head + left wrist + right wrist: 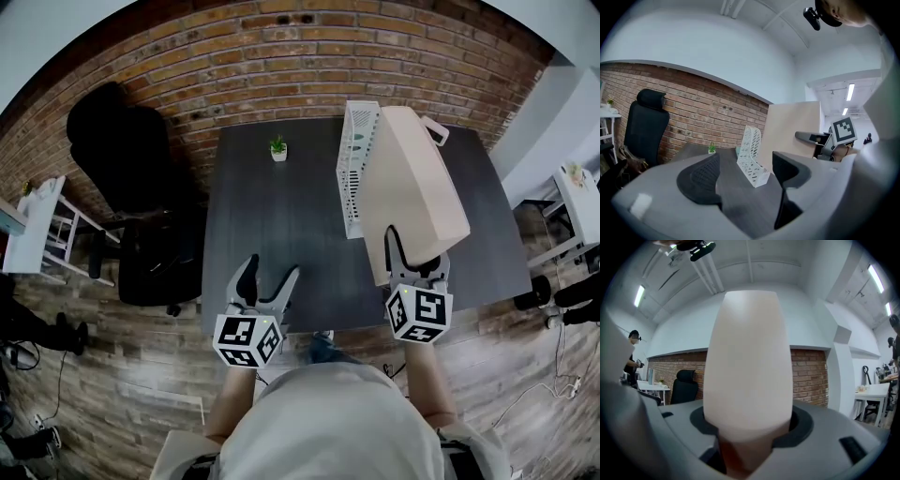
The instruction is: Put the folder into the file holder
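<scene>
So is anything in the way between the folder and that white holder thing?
Nothing I can see. The right gripper holds the folder up right beside the file holder, with nothing between them. The little plant stands on the holder's other side, and the open left gripper is empty.

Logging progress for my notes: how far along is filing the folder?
Done: the right gripper is shut on the folder. In hand: it holds the folder just beside the file holder, not in it. Left: slide it into the holder and let go. The left gripper hangs open and empty over the table.
</scene>
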{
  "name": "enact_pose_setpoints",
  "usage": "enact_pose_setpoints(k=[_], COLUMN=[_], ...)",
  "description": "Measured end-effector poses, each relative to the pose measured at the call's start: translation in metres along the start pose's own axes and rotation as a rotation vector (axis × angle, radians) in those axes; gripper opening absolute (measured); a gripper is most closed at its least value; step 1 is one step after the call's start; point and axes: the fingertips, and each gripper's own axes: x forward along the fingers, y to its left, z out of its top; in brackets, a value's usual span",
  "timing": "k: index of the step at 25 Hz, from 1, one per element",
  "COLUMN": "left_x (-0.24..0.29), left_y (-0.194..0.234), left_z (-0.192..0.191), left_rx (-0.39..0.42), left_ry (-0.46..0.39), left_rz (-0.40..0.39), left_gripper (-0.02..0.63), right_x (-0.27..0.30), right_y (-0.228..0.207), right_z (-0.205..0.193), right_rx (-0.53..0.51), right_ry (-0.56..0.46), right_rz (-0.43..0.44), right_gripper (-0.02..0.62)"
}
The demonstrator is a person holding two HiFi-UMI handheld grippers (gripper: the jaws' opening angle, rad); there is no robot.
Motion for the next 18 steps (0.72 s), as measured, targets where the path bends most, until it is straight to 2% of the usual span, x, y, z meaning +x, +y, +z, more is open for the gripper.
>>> enact_pose_setpoints(k=[18], left_x=[0.057], left_y=[0.025], left_z=[0.009], left_rx=[0.004], left_ry=[0.008], left_rz=[0.009], left_gripper=[0.342], right_x=[0.095], right_y=[-0.003], right_z=[0.003], right_rx=[-0.005], right_ry=[0.003], right_rz=[-0.001], right_gripper=[0.279])
